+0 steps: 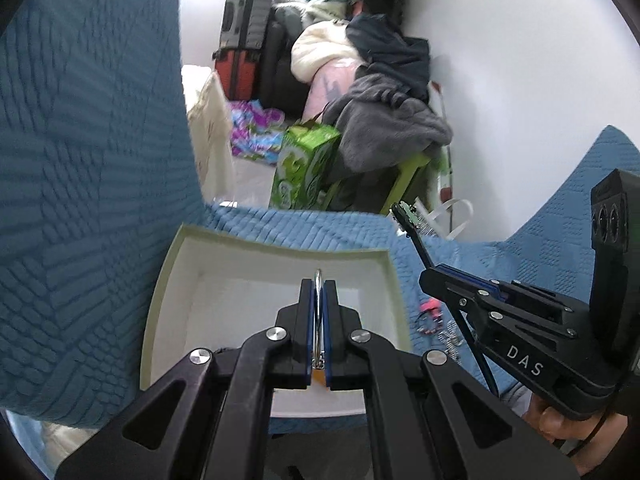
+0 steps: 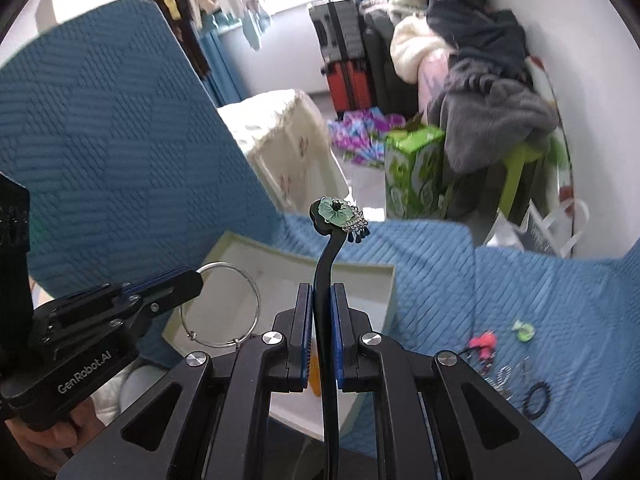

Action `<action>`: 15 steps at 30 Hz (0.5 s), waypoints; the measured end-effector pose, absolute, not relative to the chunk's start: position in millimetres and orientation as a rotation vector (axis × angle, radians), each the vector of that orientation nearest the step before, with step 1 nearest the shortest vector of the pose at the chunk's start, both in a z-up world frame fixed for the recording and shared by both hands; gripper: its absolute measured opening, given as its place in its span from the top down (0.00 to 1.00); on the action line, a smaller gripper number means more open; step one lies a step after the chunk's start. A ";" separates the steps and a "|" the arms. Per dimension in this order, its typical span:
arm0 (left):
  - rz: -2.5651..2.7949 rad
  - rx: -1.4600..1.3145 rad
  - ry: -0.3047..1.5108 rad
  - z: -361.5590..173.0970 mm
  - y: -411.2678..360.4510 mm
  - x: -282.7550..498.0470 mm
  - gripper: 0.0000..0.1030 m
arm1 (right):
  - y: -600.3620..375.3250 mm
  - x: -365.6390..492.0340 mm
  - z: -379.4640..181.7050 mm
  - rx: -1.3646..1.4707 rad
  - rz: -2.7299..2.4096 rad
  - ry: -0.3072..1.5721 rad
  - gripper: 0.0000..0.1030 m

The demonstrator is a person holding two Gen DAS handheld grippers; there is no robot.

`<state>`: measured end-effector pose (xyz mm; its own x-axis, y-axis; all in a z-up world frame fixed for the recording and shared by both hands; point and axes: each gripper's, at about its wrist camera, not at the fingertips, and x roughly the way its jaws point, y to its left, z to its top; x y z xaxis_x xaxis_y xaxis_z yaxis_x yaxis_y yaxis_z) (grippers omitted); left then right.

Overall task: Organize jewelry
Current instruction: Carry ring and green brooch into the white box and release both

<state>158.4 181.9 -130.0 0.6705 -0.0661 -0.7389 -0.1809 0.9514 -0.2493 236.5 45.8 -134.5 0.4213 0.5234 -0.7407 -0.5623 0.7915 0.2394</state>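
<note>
My left gripper (image 1: 319, 292) has its blue pads pressed on a thin silver bangle (image 1: 318, 312), seen edge-on between them; from the right wrist view the same ring (image 2: 224, 306) hangs as a full circle from the left gripper's tip, at about nine o'clock of my right fingers. My right gripper (image 2: 322, 300) is clamped on the black stem of a hairpin (image 2: 325, 280), whose curved neck rises to twelve o'clock and ends in a green flower ornament (image 2: 336, 210) with small dark dangling beads. Just beyond both sets of fingers sits an open white box (image 1: 276, 248) with a pale green rim, resting on a blue quilted cover (image 2: 520, 280). In the left view the bangle is over the box's interior. At three to four o'clock of my right gripper, loose pieces lie on the cover: a pink trinket (image 2: 484, 340), a small green piece (image 2: 524, 330), a silvery chain (image 2: 502, 378) and a black hair tie (image 2: 536, 400). Further out, suitcases (image 2: 344, 52) and piled clothes (image 2: 480, 92) stand against the wall.
</note>
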 end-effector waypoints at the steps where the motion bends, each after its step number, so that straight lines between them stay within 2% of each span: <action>1: 0.066 -0.324 0.847 -137.2 184.7 158.7 0.97 | 49.4 237.5 -142.3 -0.050 0.671 0.923 0.93; 15: 0.069 -0.425 0.980 -198.5 206.3 176.5 0.97 | 78.1 247.5 -210.7 -0.146 0.646 1.098 0.93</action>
<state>176.5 206.3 -198.5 0.5616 -0.1324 -0.8167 -0.2454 0.9160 -0.3173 247.5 78.1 -210.7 0.2938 0.4137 -0.8617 -0.5527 0.8090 0.1999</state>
